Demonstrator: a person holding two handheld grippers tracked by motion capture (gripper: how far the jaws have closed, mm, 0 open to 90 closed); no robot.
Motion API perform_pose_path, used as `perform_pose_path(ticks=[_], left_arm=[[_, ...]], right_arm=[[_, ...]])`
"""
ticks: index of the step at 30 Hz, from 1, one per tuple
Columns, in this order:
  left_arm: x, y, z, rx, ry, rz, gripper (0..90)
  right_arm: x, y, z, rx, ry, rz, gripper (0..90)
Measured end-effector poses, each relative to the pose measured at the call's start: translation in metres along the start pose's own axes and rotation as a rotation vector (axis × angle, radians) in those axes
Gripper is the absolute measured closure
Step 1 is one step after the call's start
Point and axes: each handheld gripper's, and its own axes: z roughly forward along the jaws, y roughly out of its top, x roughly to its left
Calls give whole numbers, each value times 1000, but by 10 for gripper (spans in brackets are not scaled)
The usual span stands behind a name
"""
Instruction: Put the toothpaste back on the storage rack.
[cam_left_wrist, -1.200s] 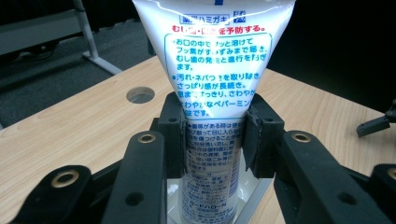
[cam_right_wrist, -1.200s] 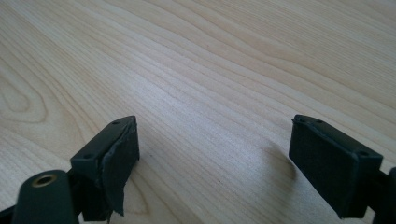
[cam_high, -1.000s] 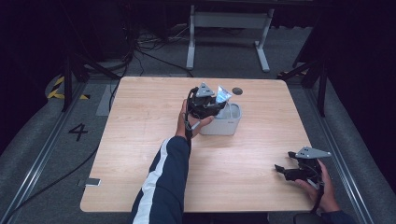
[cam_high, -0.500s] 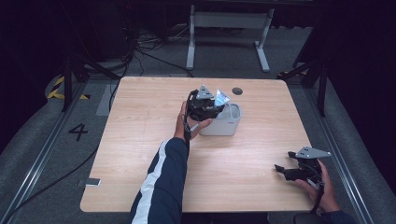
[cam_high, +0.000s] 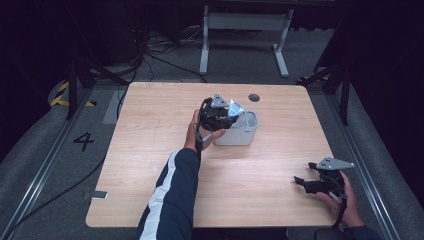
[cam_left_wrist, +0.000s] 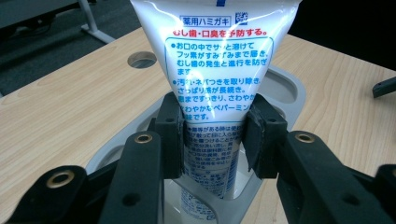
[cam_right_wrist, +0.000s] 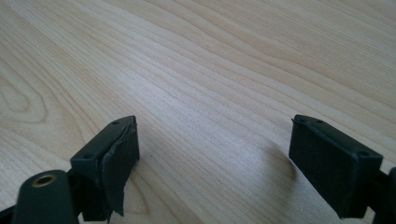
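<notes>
A white toothpaste tube (cam_left_wrist: 215, 60) with blue and red print stands upright, its lower end down inside a pale grey holder (cam_left_wrist: 285, 88) with several wells. My left gripper (cam_left_wrist: 214, 130) is shut on the tube, one pad on each side of its lower half. In the high view the left gripper (cam_high: 220, 114) sits over the holder (cam_high: 247, 132) at the table's middle back, with the tube (cam_high: 235, 108) sticking up. My right gripper (cam_high: 306, 182) rests low near the front right corner. Its jaws (cam_right_wrist: 215, 154) stand wide open over bare wood with nothing between them.
A round cable hole (cam_high: 254, 97) lies in the wooden table (cam_high: 150, 150) just behind the holder. The person's sleeve (cam_high: 170, 200) reaches in from the front edge. Cables and a metal stand (cam_high: 245, 30) are on the floor beyond the table.
</notes>
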Motion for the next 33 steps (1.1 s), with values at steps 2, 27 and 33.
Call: perform_pose_path(ticks=[2,27,33], left_arm=[[0,0,0,3,-1,2,634],[-3,1,-3,1,-7,-1,575],[0,2,-10,-6,-2,-16,578]], right_arm=[[0,0,0,0,0,1,167],[0,0,0,0,0,0,166],[0,0,0,1,-1,2,167]])
